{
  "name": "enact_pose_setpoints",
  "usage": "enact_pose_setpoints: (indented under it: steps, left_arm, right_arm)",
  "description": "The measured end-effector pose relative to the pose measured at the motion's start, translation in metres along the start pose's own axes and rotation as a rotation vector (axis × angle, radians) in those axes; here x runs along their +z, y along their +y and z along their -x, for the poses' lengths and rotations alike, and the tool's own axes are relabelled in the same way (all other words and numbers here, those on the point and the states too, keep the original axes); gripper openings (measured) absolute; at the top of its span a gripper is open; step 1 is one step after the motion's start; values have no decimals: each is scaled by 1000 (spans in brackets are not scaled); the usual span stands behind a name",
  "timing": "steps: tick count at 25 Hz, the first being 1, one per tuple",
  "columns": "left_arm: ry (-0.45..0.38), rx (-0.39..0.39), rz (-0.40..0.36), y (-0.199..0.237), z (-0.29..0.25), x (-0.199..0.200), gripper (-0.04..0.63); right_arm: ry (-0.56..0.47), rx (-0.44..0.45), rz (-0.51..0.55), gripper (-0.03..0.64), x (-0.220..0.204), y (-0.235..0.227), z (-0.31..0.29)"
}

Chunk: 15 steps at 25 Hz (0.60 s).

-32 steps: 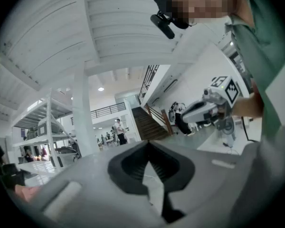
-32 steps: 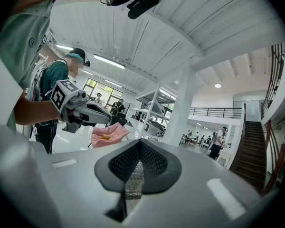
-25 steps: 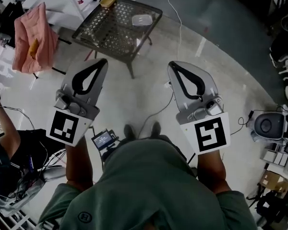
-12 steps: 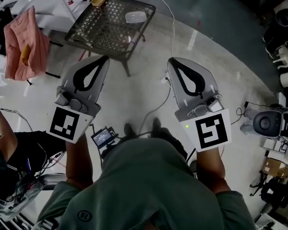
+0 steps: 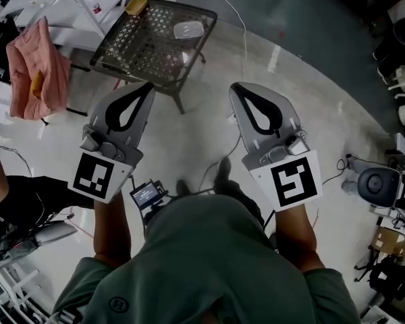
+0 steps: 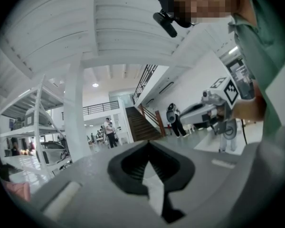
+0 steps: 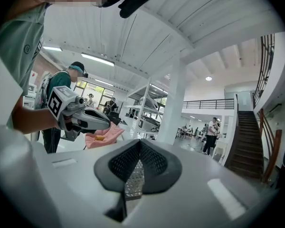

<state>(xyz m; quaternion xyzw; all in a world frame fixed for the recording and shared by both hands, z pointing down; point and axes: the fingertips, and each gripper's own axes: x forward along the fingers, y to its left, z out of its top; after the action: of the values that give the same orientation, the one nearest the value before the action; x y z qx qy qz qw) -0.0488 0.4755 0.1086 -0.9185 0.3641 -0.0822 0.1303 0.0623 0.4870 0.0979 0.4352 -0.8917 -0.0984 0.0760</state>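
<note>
No grasp is in hand: the left tool (image 5: 147, 86) and the right tool (image 5: 235, 86) hang side by side over the floor (image 5: 310, 93), each with its jaws drawn narrow, tips meeting on nothing. The mesh desk (image 5: 142, 49) stands far ahead, nearer the left tool, well apart from both. It bears a clear container (image 5: 188, 29) and a yellow bowl (image 5: 136, 5), and a pink cloth (image 5: 30, 59) hangs far left

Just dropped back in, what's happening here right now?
A person stands holding a grey two-jaw gripper in each hand. The left gripper and right gripper are both shut on nothing, held in the air side by side. Ahead of them is a dark metal mesh table carrying a clear plastic container and a yellow object; a pink cloth hangs to the left.
</note>
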Motion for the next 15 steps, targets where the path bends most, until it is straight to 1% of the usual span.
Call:
enact_pose_setpoints:
  steps: [7,15]
  left_arm:
    - [55,72,2,11,-58,6,2]
    - [116,156,-28,9,-101,10,2]
  right_arm:
    - [-23,55,-25,6,-11,-74,-18]
    - [-72,142,-43,6,-26,-125,-33]
